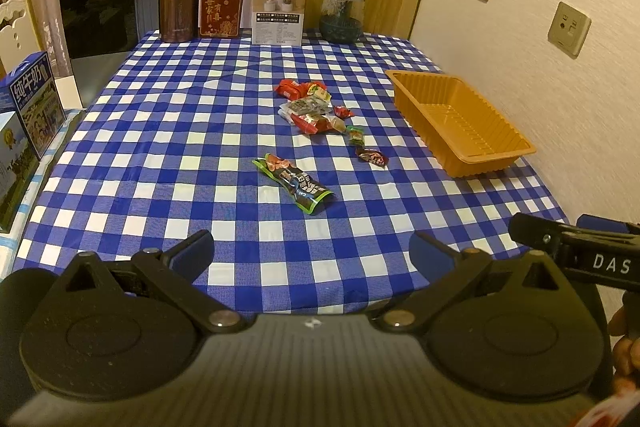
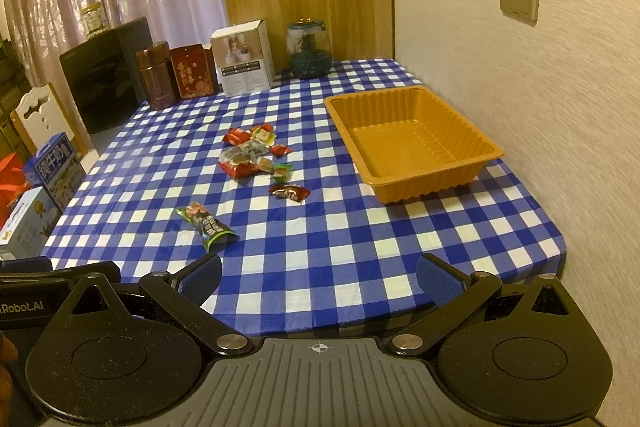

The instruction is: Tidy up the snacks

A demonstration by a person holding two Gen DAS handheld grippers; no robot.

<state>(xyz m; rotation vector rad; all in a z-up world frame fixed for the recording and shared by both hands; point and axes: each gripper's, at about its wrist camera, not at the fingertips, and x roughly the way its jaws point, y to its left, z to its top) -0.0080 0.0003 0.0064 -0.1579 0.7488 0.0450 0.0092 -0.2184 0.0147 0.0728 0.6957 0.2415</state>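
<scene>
A pile of small snack packets (image 1: 310,109) (image 2: 250,153) lies mid-table on the blue checked cloth. A green-and-black packet (image 1: 294,183) (image 2: 206,223) lies nearest me, and a dark red one (image 1: 372,157) (image 2: 290,191) sits toward the tray. The orange plastic tray (image 1: 460,119) (image 2: 412,143) stands empty by the right wall. My left gripper (image 1: 314,253) hangs open over the table's front edge, holding nothing. My right gripper (image 2: 320,277) is open as well, to the right of the left one, also empty.
Along the back edge stand a brown canister (image 1: 178,5), a red box (image 1: 221,9), a white box (image 1: 279,9) and a dark glass jar (image 1: 343,13). Milk cartons (image 1: 34,103) sit at the left. The wall (image 2: 560,107) borders the table's right side.
</scene>
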